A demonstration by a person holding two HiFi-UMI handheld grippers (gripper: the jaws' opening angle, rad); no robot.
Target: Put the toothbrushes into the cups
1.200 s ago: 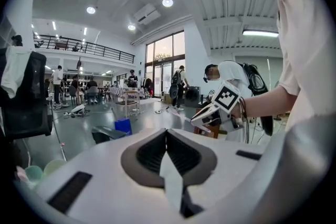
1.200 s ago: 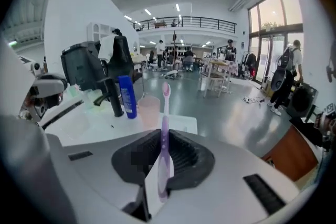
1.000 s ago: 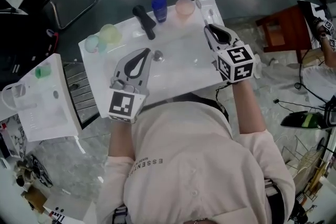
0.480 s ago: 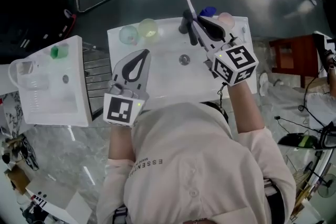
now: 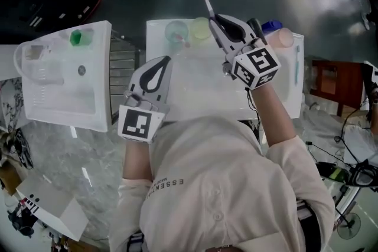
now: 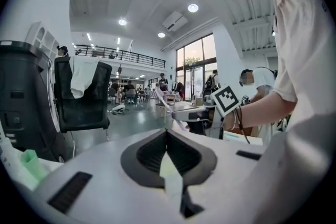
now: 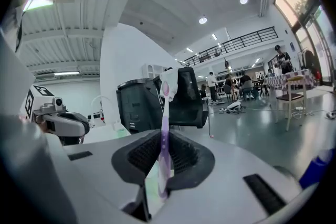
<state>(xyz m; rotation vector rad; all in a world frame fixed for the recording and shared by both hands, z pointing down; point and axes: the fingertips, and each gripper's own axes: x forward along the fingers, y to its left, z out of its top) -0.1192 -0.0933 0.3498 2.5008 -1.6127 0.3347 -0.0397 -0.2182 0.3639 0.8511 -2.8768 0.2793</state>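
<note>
Right gripper (image 5: 217, 19) now upper centre beside green cups (image 5: 177, 29), away from pink cup (image 5: 285, 37), jaws pinching toothbrush (image 5: 207, 2), bristles up. Left gripper (image 5: 164, 62) closed, empty, centre-left. Your thin pinch may let toothbrush pivot, clip rim, topple cup.

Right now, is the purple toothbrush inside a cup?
Out. The right gripper pinches the toothbrush in the air, bristles up, clear of the green cup.
</note>
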